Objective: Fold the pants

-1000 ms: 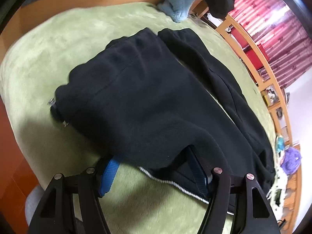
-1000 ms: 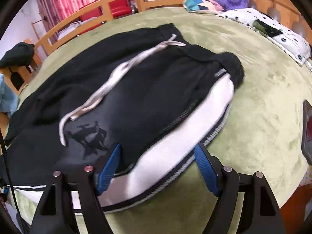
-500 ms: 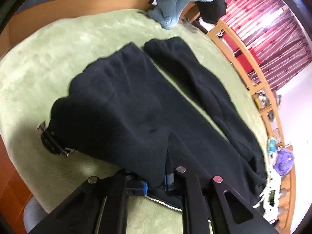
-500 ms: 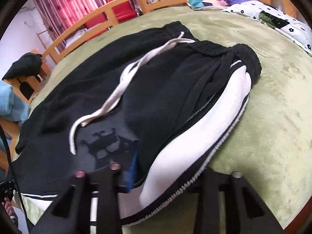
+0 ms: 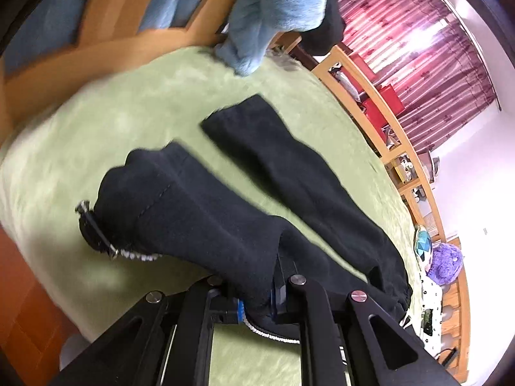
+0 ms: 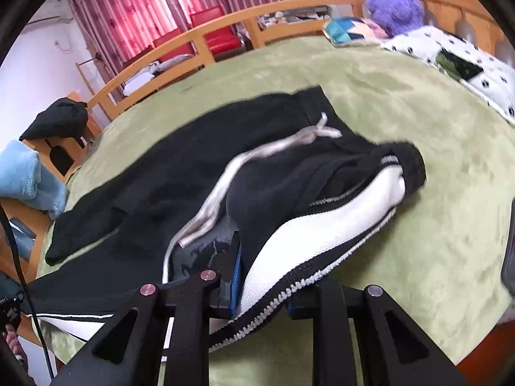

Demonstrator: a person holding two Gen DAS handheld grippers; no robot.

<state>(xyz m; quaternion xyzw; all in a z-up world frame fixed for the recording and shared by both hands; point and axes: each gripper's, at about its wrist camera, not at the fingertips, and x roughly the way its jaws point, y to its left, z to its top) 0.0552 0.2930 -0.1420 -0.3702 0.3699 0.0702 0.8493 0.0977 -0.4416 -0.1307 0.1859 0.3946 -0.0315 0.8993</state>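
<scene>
Black pants lie on a green blanket, the two legs spread apart toward the far end. My left gripper is shut on the near leg's edge and holds it lifted. In the right wrist view the waist end shows a white drawstring and a white side stripe with a zipper. My right gripper is shut on the waist fabric and holds it raised off the blanket.
A light blue plush towel hangs over the wooden bed frame at the far end. A spotted pillow and a purple plush toy lie at the head. Red chairs stand beyond the rail.
Both grippers were open around the pants' near edge, then shut on the fabric. Now both have lifted it, bunching the near leg and waist upward.
</scene>
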